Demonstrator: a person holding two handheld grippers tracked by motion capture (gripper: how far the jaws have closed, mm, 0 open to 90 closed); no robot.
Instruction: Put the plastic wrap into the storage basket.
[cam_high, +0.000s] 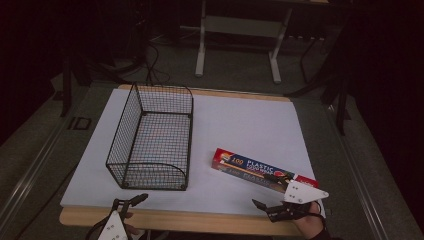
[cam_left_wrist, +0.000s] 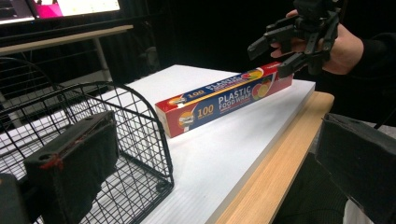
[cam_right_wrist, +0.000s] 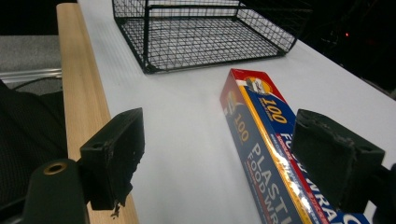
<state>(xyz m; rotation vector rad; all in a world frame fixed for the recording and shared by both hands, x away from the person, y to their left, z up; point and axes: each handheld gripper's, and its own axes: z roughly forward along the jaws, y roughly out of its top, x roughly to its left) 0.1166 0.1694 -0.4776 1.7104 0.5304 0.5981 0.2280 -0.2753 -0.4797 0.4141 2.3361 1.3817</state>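
Where it lies flat, box (cam_high: 260, 171) lettered "100 PLASTIC FOOD WRAP".

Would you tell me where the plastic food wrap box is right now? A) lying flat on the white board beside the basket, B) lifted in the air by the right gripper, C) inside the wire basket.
A: the plastic food wrap box lies flat on the white board, apart from the wire basket, with nothing lifting it.

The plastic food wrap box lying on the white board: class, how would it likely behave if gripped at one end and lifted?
The plastic food wrap box looks like stiff printed card, so it should stay straight. Long and slim, it would probably sag or swing from an end grip. Its flat faces suggest sliding, not rolling, and the glossy print may be slippery.
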